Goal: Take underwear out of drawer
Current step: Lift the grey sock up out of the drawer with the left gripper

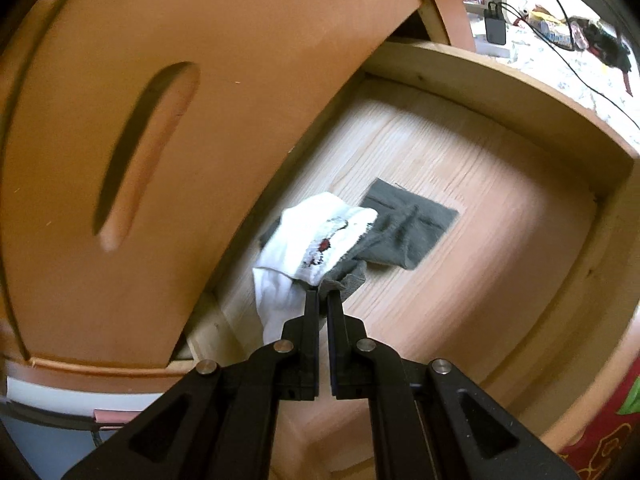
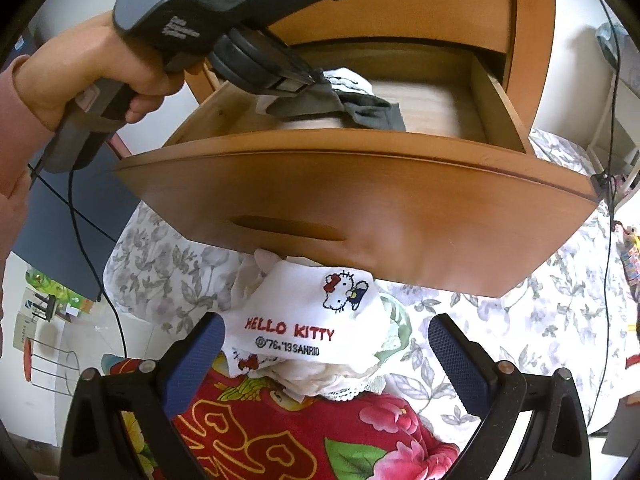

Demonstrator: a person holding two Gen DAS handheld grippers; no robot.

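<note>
Black plastic fingers of the left gripper [image 1: 323,294] are pressed together on a bunch of cloth: the corner of a grey ribbed underwear piece [image 1: 404,232] and, caught with it, a white knitted garment with a small red and black embroidered motif [image 1: 308,240]. The white piece hangs from the fingertips down the left side; the grey one trails away from them, its far part lying flat on the drawer floor. Seen from the right wrist, a hand [image 2: 100,76] grips that tool's grey handle, and the bundle sits just above the drawer's left half, close to the left wall.

Both garments are inside the open pale-wood drawer with an orange-brown front panel [image 1: 500,92]; its grained bottom is otherwise bare, the grey cloth lying roughly mid-floor, nearer the cabinet side than the right wall. A slot-shaped handle is cut into the drawer front.

Blue-padded fingers of the right gripper [image 2: 326,344] stand wide apart, holding nothing, below the drawer front. Between them, without touching either pad, lies a white folded cloth stitched with a cat figure and red "HELLO KITTY" lettering [image 2: 304,320], on top of a small heap of white lacy fabric. That heap rests on a red quilt with gold and pink flower print [image 2: 288,440], beside a white bedsheet with grey leaf pattern [image 2: 520,320].
</note>
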